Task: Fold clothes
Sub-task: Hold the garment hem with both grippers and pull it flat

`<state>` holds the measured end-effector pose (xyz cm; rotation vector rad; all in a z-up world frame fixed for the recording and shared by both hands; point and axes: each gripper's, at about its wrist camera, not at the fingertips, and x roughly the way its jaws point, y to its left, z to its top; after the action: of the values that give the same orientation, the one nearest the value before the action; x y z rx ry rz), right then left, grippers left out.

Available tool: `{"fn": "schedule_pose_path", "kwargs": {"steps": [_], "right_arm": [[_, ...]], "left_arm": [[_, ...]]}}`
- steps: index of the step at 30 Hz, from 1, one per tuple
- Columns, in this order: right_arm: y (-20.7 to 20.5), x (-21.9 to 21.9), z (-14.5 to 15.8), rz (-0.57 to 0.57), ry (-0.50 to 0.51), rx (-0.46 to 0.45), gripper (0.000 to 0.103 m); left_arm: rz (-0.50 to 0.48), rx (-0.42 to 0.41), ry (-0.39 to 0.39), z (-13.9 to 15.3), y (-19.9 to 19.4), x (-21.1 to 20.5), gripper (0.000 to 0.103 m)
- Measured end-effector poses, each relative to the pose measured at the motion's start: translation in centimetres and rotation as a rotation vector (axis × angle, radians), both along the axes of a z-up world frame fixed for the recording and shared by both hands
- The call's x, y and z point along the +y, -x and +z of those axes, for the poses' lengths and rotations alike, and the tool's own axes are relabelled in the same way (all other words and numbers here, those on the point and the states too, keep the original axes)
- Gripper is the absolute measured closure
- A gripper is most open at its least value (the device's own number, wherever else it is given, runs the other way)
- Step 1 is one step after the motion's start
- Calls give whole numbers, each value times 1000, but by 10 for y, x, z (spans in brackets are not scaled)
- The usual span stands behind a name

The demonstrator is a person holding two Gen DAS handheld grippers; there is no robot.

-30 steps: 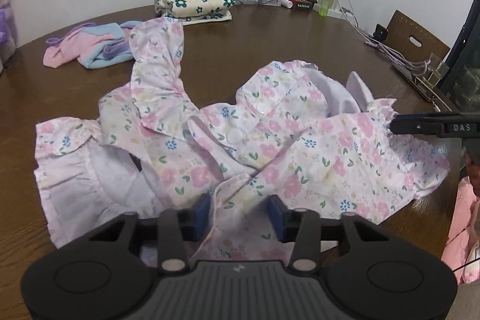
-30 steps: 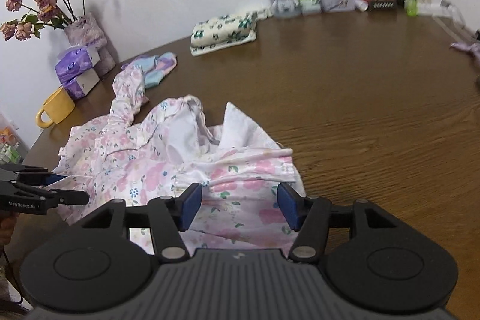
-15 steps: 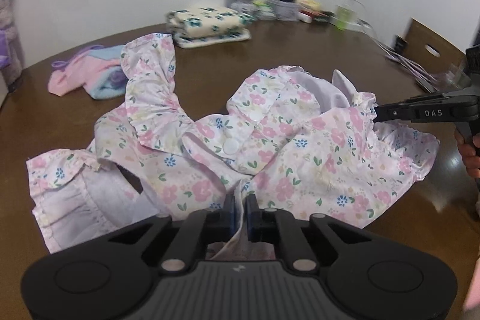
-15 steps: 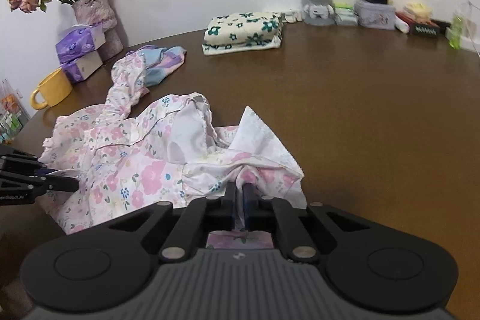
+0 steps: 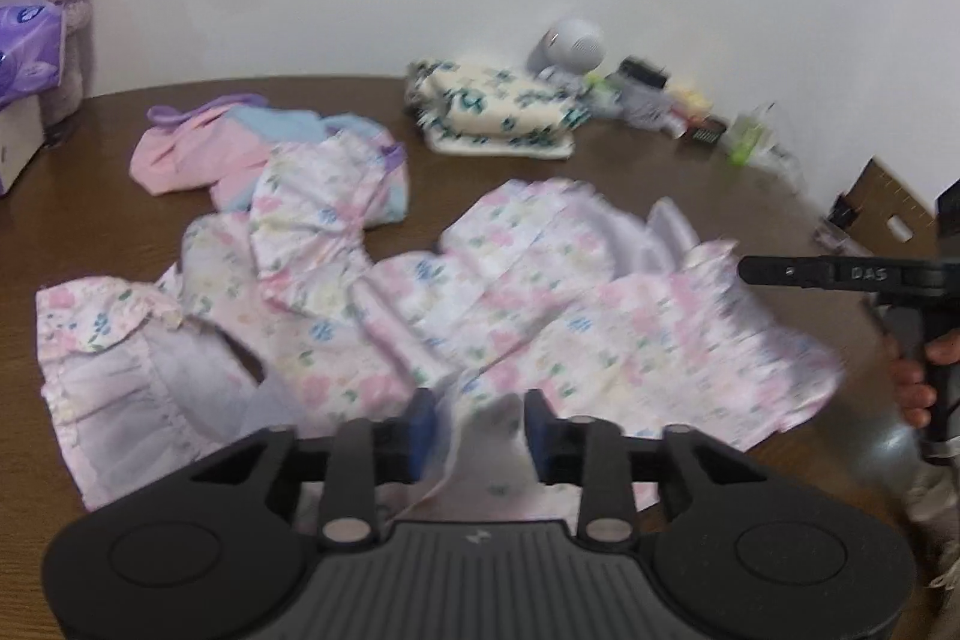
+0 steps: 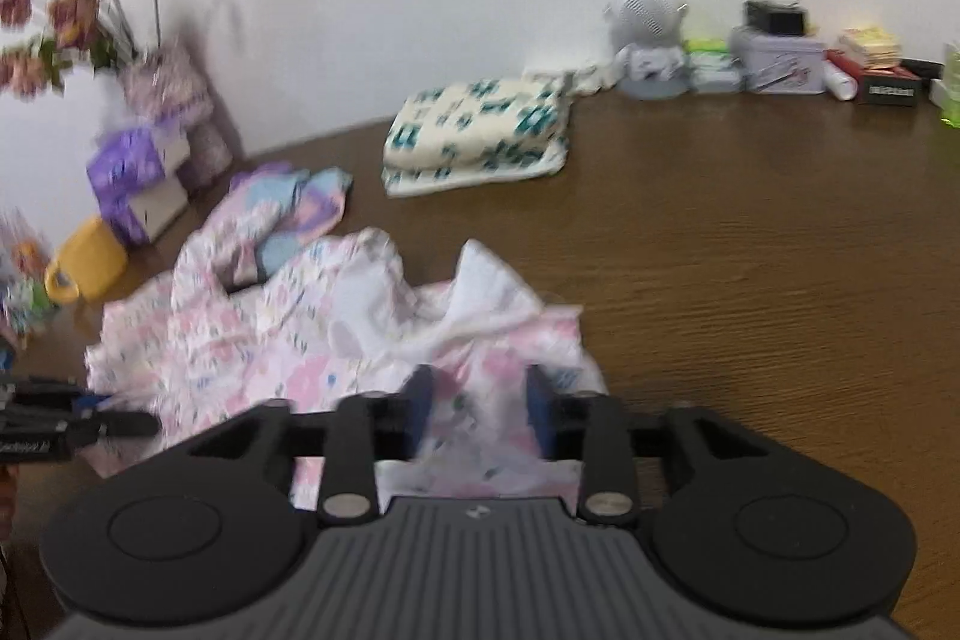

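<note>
We saw the floral garment (image 5: 492,304) lying crumpled and spread on the brown tabletop (image 6: 750,244), near its front edge. The left gripper (image 5: 477,427) was at the near hem, and its jaws were opening, with a fold of the cloth standing between them but not pressed. The right gripper (image 6: 477,412) was at the other end of the same garment; its jaws were opening too, and loose fabric was between them. Behind the garment lay a pink and blue cloth (image 5: 222,145), touching one ruffled sleeve. A folded cream cloth (image 6: 480,133) with green flowers lay further back, well apart.
</note>
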<state>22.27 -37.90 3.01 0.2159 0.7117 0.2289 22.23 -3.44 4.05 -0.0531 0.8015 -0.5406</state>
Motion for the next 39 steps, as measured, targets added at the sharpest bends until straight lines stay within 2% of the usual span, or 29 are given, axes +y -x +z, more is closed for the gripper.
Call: {"fn": "schedule_pose_path", "kwargs": {"steps": [2,4,6,8,12,14,16,18,19,21,24,27,32,39], "right_arm": [[2,-11,6,-22,-28,-17,61],[-1,-20,8,-34,-80,-16,55],[-10,-23,8,-54,-95,-6,48],[-21,-24,3,-79,-109,21,46],[-38,-31,-12,-130,-187,79,45],[-41,-30,-20,-137,-208,86,46],[-39,-24,-23,-125,-206,75,49],[-38,-18,-22,-114,-187,73,61],[-37,-15,-21,-109,-171,69,63],[-33,-9,-19,-96,-142,51,80],[-26,-4,-15,-77,-126,18,90],[-17,-2,-6,-70,-100,-28,94],[-7,-5,4,-75,-113,-69,95],[38,-11,25,-83,-153,-182,95]], "left_arm": [[-3,-18,-6,5,0,-3,66],[2,-18,-18,6,-1,-7,65],[13,7,-24,2,-5,-9,65],[27,32,-26,-3,-9,-9,65],[28,44,-28,-8,-10,-7,69],[30,46,-28,-10,-10,-6,79],[36,49,-23,-12,-12,-4,79],[32,51,-17,-13,-13,-3,82],[32,52,-15,-14,-14,-2,83],[29,43,-12,-13,-12,-2,89],[21,28,0,-10,-10,0,93],[14,21,22,-6,-11,0,96],[10,-3,49,-2,-9,1,101],[-23,-138,137,25,34,17,101]]}}
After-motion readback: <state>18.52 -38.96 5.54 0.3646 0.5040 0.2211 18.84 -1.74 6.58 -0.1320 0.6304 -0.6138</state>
